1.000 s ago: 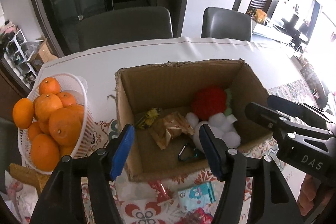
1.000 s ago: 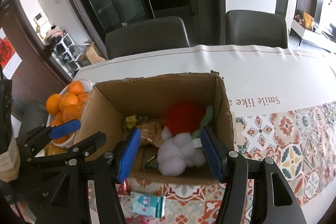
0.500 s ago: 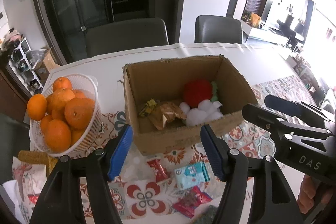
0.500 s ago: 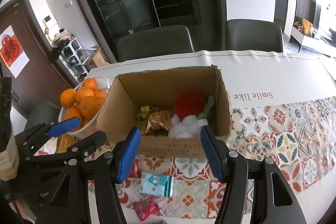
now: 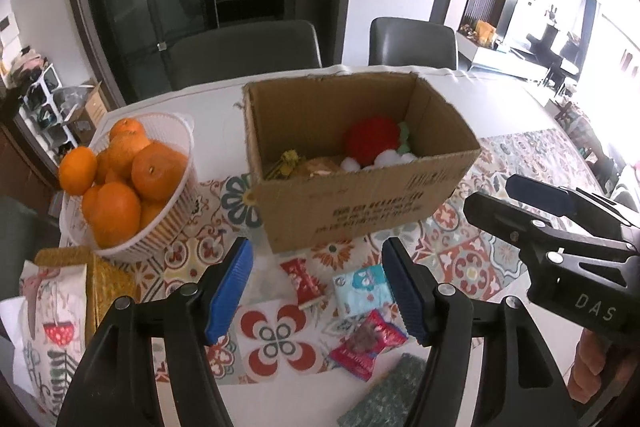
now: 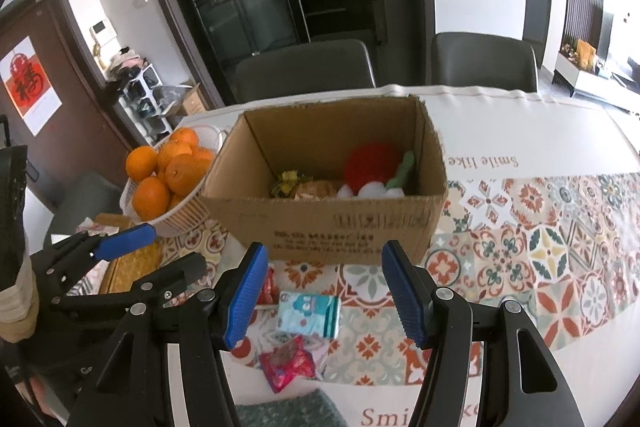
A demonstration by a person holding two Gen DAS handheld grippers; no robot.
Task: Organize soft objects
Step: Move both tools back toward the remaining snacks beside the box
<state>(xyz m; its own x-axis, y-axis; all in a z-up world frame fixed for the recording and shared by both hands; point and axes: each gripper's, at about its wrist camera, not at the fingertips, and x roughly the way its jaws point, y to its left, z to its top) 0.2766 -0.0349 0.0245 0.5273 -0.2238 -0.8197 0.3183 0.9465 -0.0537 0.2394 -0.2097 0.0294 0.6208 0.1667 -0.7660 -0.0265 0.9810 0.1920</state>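
Both pairs of fingers stand about half open and empty: left gripper [image 5: 316,287], right gripper [image 6: 323,293]. At twelve o'clock from each sits the cardboard box [image 6: 340,227] on the worktop [image 6: 560,131], holding a red pompom [image 6: 372,163] and white cotton balls [image 6: 370,190]. They look light and squashy; pinch them gently across the middle.

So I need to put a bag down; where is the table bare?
Free: the tablecloth right of the cardboard box, and the white strip behind it. Crowded: snack packets in front of the box, the orange basket on its left.
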